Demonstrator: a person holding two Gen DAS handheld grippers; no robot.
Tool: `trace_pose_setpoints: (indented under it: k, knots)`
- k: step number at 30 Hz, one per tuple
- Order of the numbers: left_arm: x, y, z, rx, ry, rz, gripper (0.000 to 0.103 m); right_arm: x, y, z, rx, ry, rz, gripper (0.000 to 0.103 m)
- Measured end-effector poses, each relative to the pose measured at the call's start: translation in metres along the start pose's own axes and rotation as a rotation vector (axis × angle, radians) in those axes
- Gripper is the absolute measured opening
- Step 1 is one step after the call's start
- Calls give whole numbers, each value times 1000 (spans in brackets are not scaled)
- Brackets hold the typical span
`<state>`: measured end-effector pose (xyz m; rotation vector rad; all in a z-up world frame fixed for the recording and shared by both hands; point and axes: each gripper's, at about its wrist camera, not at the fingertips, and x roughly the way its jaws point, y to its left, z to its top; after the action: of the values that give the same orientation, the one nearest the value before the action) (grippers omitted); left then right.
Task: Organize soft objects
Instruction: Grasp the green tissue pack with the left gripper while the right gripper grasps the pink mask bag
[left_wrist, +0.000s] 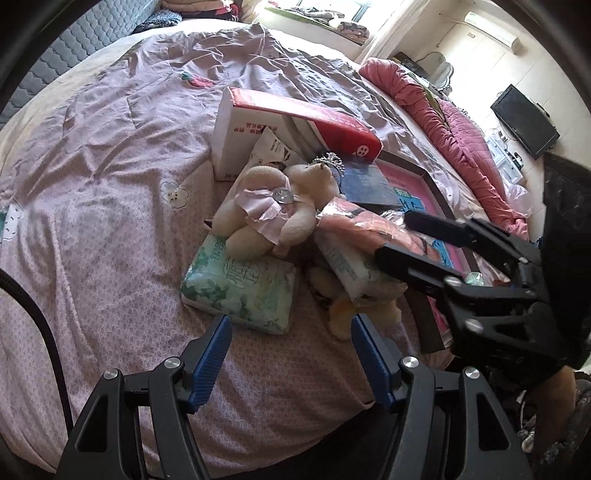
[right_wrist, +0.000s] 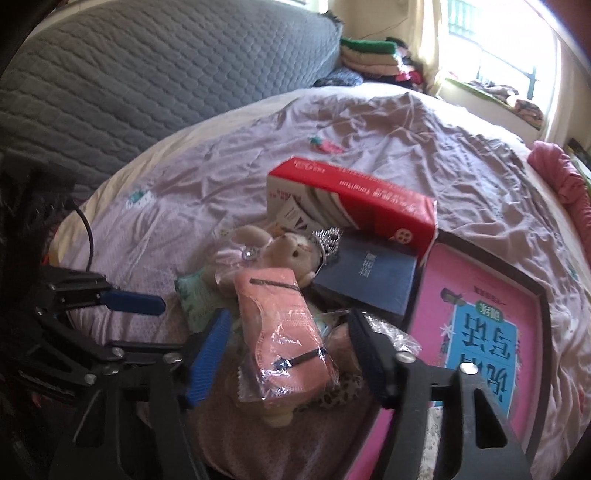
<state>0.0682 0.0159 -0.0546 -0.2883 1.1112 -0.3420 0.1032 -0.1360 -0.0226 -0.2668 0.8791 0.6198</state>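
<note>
A pile of things lies on the lilac bedspread (left_wrist: 110, 184). A cream teddy bear (left_wrist: 273, 206) in a pink dress with a tiara lies on a green tissue pack (left_wrist: 240, 284); the bear also shows in the right wrist view (right_wrist: 291, 254). A pink pack in clear wrap (right_wrist: 284, 336) lies between the open jaws of my right gripper (right_wrist: 288, 339), not clamped. A second plush toy (left_wrist: 362, 306) lies under it. My left gripper (left_wrist: 291, 336) is open, just short of the tissue pack, holding nothing.
A red and white box (left_wrist: 295, 125) leans at the back of the pile. A dark blue book (right_wrist: 369, 277) and a framed pink board (right_wrist: 480, 332) lie to the right. A rolled pink quilt (left_wrist: 443, 122) lines the far edge, a grey headboard (right_wrist: 147, 74) the left.
</note>
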Motion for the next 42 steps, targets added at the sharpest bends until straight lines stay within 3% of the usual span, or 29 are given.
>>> trace_pose_setpoints:
  k: [8,16,21,28,35,38,42]
  knots:
    - [13,-3,9,-20,22,-70,67,3,6,-11,-14,-9,20,40]
    - [24,-7,20,-66,38,-147,67,-38,-20,-28,116,-114,-1,39]
    - [27,-32,31,-9,28,-110,67,-59,-43,-38,208,-145,-37,39]
    - [45,-76,39,130,39,75,67,-78,-59,-47,266,-181,-47,39]
    - [64,-85,40,173,68,180,67,-82,-57,-48,281,-199,-46,39]
    - [68,-77,38,151,75,182,53,-85,-57,-48,287,-208,-39,40]
    - [60,-66,38,106,52,104,51,-87,-56,-47,293,-214,-34,40]
